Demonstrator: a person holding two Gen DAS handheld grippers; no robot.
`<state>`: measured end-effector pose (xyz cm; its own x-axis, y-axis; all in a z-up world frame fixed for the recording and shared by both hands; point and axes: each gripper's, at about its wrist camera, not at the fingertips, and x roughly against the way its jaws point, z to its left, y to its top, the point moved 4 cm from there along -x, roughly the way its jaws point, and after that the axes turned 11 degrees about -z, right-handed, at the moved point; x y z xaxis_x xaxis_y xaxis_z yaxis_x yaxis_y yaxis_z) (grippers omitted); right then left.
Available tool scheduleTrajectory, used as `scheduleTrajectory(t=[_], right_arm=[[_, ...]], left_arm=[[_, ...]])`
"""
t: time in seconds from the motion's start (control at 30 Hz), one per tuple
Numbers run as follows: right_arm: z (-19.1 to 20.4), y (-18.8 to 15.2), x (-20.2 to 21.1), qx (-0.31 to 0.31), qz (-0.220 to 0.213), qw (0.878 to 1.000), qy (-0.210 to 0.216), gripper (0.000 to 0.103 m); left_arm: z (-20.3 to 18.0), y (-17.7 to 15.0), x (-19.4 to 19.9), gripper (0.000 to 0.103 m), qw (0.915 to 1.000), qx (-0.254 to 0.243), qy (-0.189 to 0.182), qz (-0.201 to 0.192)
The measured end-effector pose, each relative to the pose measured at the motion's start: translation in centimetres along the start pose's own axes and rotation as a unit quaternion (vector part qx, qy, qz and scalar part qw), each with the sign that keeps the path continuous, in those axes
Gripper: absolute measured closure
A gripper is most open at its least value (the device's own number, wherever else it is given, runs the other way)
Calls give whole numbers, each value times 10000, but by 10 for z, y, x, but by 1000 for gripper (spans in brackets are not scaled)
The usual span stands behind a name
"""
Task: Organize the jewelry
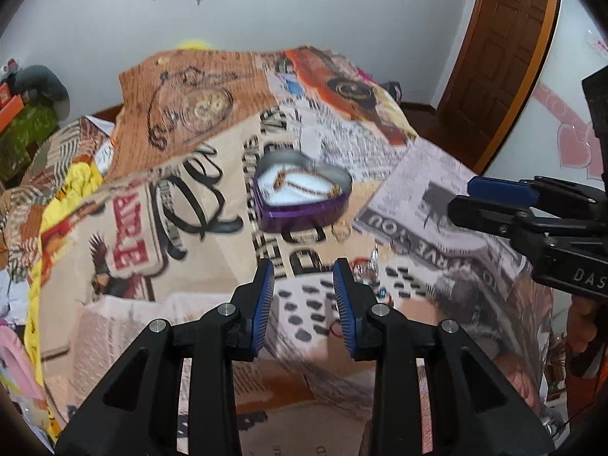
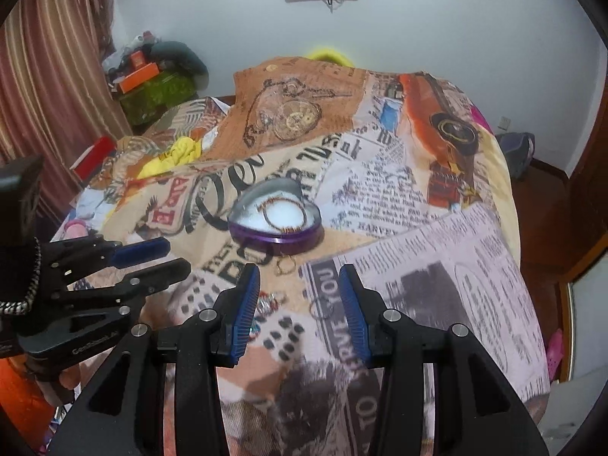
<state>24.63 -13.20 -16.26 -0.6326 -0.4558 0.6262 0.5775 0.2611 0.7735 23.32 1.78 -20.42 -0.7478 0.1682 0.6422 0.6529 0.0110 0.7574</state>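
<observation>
A purple heart-shaped tin [image 1: 304, 209] [image 2: 275, 236] with a white lining stands open on the printed bedcover, and a reddish beaded bracelet [image 1: 300, 186] [image 2: 283, 214] lies inside it. Small rings [image 2: 285, 265] lie just in front of the tin. A silvery jewelry piece [image 2: 268, 304] [image 1: 370, 266] and a thin hoop [image 2: 322, 309] lie nearer the grippers. My left gripper [image 1: 304, 269] [image 2: 167, 254] is open and empty, short of the tin. My right gripper [image 2: 300, 275] [image 1: 461, 193] is open and empty above the loose pieces.
The bedcover [image 2: 418, 228] drapes over a mound and falls away at the right edge. A wooden door [image 1: 501, 57] stands at the right. Curtains [image 2: 49, 95] and a cluttered green box [image 2: 155, 95] are at the left.
</observation>
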Motion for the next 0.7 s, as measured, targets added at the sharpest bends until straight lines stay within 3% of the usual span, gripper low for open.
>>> scheduleTrajectory(t=[0.33,0.7], right_arm=[[-19,-35,-18,-133,496,9986,-120,63],[-22,-45,-52,-204,829,9963,36,63]], left_arm=[[-18,-17,-22,72,9991,-60,-281,307],[-24,-27,-39,72,9978,-92,-405,520]])
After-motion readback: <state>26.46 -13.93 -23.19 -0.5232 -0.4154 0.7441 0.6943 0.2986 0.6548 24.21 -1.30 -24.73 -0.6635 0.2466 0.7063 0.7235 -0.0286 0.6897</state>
